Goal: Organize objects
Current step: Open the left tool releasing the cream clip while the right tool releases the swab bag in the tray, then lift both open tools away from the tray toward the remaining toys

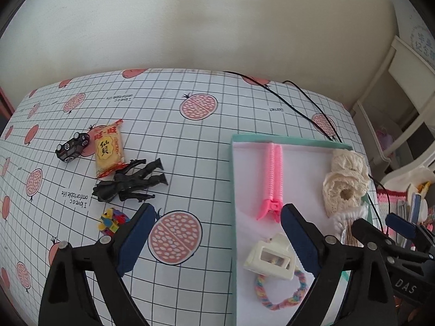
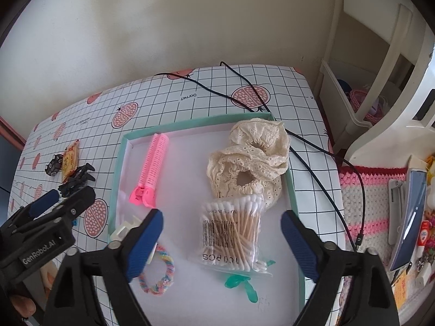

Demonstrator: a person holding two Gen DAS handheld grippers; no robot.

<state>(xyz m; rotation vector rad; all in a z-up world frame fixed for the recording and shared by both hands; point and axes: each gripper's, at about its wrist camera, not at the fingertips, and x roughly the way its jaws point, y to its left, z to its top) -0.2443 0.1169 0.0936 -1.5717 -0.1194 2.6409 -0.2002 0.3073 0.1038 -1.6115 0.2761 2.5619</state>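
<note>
Right wrist view: right claw (image 2: 221, 240) tilted downward, spread, empty above cotton swab bag (image 2: 231, 237) in teal tray (image 2: 288, 187). Left claw (image 1: 217, 233) likewise spread over tray edge. Green item (image 2: 240, 285) beneath bag mostly hidden.

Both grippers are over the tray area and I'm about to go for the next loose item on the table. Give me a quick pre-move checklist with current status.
1. Left gripper empty, jaws wide: ok.
2. Right gripper empty, jaws wide above the clear bag of cotton swabs: ok.
3. Swab bag lying inside the shallow teal-rimmed tray: ok.
4. Loose items outside the tray, unobstructed: black toy figure, yellow snack packet, black toy car: ok.
5. Small colourful block toy partly hidden behind the left finger: cannot tell.
6. Black cable crosses the tray's far corner: not ok.
</note>
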